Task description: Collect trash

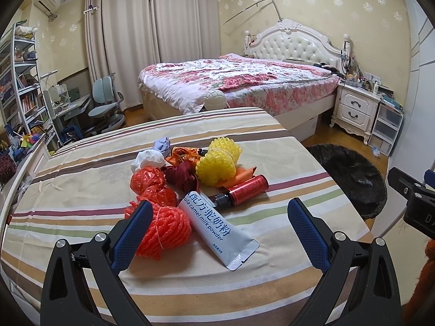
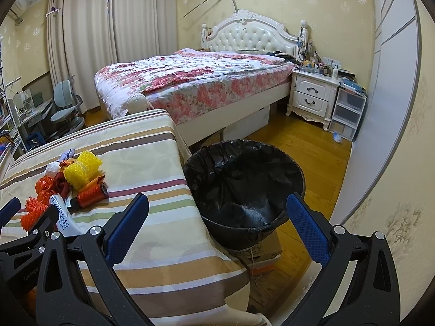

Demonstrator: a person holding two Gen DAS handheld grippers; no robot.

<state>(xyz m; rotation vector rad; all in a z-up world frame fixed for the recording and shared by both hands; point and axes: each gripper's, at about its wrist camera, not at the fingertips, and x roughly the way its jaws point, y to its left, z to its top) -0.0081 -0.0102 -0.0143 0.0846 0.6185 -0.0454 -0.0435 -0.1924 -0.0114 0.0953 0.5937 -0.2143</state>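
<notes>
A pile of trash lies on the striped table (image 1: 81, 179): an orange foam net (image 1: 165, 228), a grey milk-powder sachet (image 1: 214, 226), a red bottle (image 1: 244, 190), a yellow foam net (image 1: 217, 164), orange plastic bags (image 1: 149, 182) and crumpled paper (image 1: 148, 160). My left gripper (image 1: 220, 212) is open, its fingers straddling the sachet, the left finger beside the orange net. My right gripper (image 2: 217, 209) is open and holds nothing, hovering at the table's right edge (image 2: 174, 217) over the black-lined trash bin (image 2: 244, 179). The same pile (image 2: 68, 187) sits far left in the right wrist view.
The bin stands on a cardboard box (image 2: 258, 252) on the wooden floor. Behind are a floral bed (image 1: 239, 81), a white nightstand (image 1: 356, 108), plastic drawers (image 1: 386, 130), a desk with a chair (image 1: 106, 106) and a bookshelf (image 1: 21, 81). The right gripper's body (image 1: 413, 203) shows at the right.
</notes>
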